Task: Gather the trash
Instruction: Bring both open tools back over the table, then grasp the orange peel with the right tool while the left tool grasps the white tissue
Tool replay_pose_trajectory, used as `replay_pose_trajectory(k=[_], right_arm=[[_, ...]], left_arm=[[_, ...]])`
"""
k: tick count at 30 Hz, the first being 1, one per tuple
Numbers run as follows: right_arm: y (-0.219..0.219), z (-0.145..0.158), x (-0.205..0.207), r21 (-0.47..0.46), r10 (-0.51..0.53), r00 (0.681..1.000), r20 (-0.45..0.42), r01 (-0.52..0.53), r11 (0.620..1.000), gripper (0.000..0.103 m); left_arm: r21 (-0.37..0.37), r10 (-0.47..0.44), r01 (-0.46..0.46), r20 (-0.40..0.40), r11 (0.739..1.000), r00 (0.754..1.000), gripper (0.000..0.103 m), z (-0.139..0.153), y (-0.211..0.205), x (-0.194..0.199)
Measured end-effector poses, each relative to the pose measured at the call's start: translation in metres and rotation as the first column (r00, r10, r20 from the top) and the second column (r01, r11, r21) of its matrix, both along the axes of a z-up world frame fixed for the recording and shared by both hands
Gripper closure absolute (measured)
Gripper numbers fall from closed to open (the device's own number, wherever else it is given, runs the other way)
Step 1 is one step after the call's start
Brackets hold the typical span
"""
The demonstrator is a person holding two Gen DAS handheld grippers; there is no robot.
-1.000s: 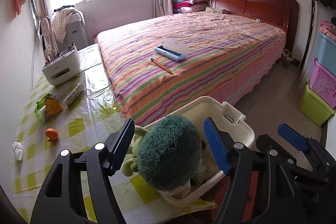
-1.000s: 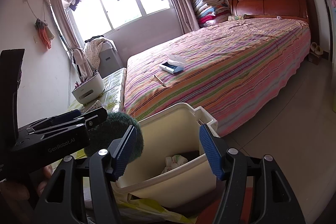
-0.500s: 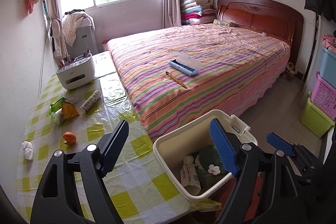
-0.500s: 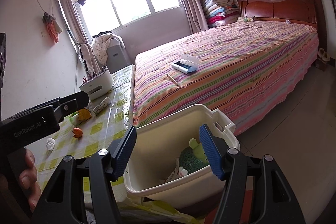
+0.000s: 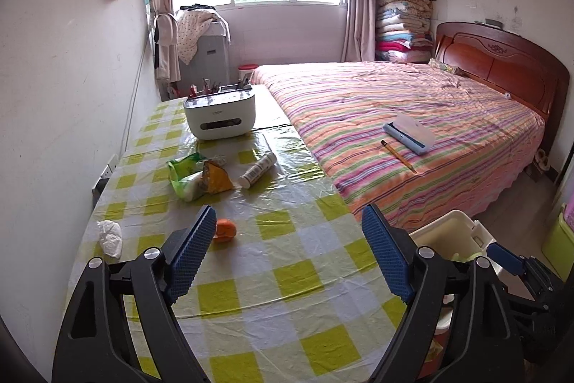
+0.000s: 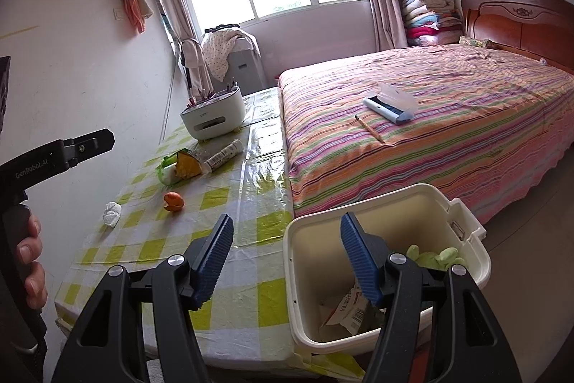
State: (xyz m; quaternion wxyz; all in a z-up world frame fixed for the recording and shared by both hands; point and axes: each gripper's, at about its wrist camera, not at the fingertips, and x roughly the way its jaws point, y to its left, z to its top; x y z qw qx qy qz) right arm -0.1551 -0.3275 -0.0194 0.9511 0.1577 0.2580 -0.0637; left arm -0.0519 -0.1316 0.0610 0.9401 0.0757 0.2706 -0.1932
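Note:
Trash lies on the yellow-checked table: an orange peel, a crumpled tissue, green and orange snack wrappers and a white tube. My left gripper hovers over the table just short of the peel, its jaws opening with nothing between them. The cream bin stands at the table's right edge and holds a green plush toy and paper packaging. Above the bin's left rim, my right gripper is open, one finger over the table and one over the bin.
A white organizer box sits at the table's far end. A striped bed with a pencil and a pencil case runs along the right. The wall borders the table's left. Coloured storage boxes stand far right.
The green plush toy left my left gripper and now lies in the bin. The left gripper swung left over the table and its jaws widened. The right gripper also shifted left.

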Motion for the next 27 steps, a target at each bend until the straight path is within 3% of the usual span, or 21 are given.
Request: replay_pose_trajectory(k=[6, 14, 19, 27], right_arm=[[0.034, -0.001, 0.028, -0.040, 0.095, 0.995, -0.031, -0.096, 0.995, 0.042], [0.075, -0.007, 0.071, -0.075, 0.211, 0.974, -0.084, -0.217, 0.973, 0.042], [0.105, -0.015, 0.108, -0.087, 0.310, 0.940, -0.140, -0.323, 0.942, 0.042], [0.151, -0.025, 0.161, -0.125, 0.457, 0.865, -0.205, -0.487, 0.865, 0.043]], left_arm=[[0.005, 0.153, -0.153, -0.044, 0.988, 0.987, 0.021, -0.016, 0.077, 0.041], [0.052, 0.331, -0.327, -0.128, 0.944, 0.935, 0.021, -0.058, 0.160, 0.094], [0.092, 0.392, -0.381, -0.172, 0.920, 0.904, 0.021, -0.086, 0.187, 0.122], [0.106, 0.419, -0.406, -0.245, 0.908, 0.874, 0.021, -0.115, 0.207, 0.152]])
